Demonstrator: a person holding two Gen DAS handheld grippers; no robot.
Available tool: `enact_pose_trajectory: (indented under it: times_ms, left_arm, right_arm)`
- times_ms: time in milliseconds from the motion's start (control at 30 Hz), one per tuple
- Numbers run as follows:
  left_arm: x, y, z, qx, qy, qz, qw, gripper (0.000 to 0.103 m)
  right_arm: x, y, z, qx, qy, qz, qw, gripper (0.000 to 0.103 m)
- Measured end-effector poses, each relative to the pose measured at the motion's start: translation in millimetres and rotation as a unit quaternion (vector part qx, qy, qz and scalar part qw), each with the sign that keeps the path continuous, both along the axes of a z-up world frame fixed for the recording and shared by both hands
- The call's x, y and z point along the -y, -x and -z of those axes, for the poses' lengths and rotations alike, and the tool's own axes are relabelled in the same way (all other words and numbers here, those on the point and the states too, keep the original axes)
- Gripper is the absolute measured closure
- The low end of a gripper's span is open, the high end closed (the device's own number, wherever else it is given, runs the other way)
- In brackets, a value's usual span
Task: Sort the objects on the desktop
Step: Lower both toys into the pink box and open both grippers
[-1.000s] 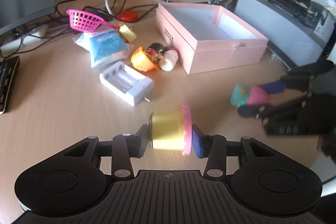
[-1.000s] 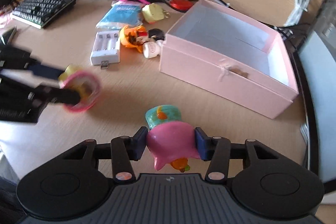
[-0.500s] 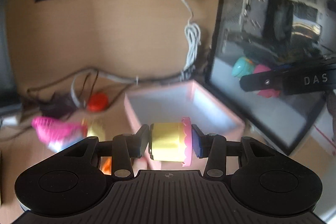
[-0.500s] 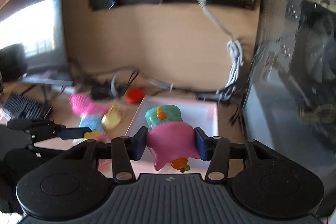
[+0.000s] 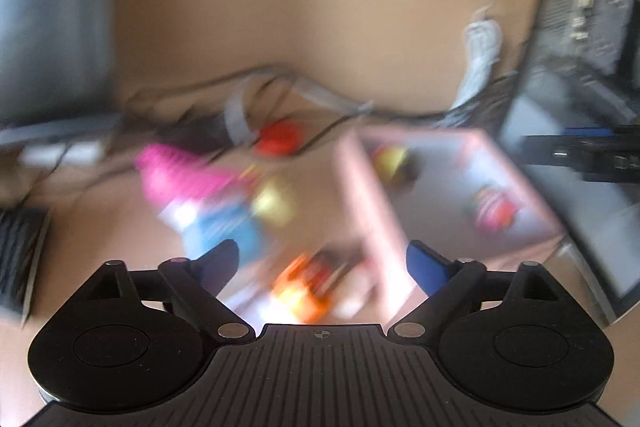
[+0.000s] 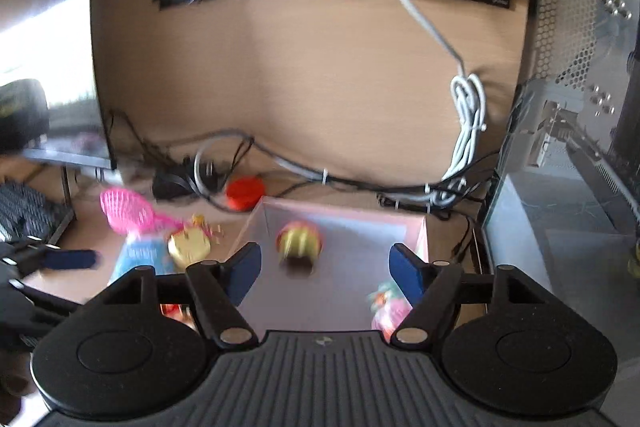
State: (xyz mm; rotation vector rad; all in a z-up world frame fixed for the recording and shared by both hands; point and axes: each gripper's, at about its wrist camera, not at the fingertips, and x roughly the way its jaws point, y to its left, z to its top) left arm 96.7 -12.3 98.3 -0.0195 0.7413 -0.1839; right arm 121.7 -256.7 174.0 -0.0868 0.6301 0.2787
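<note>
Both the left gripper [image 5: 322,259] and right gripper [image 6: 324,269] are hanging released above the pink box [image 6: 340,291]. The yellow toy [image 6: 298,242] and pink toy [image 6: 386,311] are lying inside it.

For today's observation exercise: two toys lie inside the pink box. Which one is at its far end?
The yellow cupcake toy lies toward the far wall of the pink box; the pink-and-teal toy sits near the front right corner.
</note>
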Motion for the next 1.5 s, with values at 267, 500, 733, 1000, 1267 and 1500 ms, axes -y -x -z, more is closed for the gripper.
enact_pose_trajectory:
  times_ms: [267,500,733,1000,1267,1500]
  left_arm:
    - [-69.8,43.4,36.1,-0.075,-0.008,-0.123,0.9896,0.004]
    - [-111.1,74.3,39.4,-0.084,0.014,-0.167,0.9823,0.003]
    - [-132.9,98.2,40.9,-0.091,0.034,-0.175,0.9797,0.003]
    - [-147.5,112.0,43.7,-0.098,0.036,-0.191,0.9760,0.002]
    - [-148.2,112.2,50.7,-0.113,0.029,-0.179,0.9768,0.002]
    - [-119.0,90.8,50.1,-0.108,0.038,-0.135,0.9841,0.002]
  right_arm:
    - [-55.6,61.5,46.2,0.016,0.076,-0.074,0.994,0.031]
    - [-146.0,68.2,70.4,0.036,0.147,-0.152,0.977,0.047]
    - [-195.5,30.5,104.9,0.009,0.202,-0.159,0.966,0.047]
    - [-209.0,20.0,115.6,-0.039,0.155,-0.160,0.974,0.076]
    - [-232.6,36.9,104.5,-0.065,0.074,-0.202,0.974,0.075]
    - [-173.3,57.0,87.2,-0.057,0.053,-0.139,0.987,0.054]
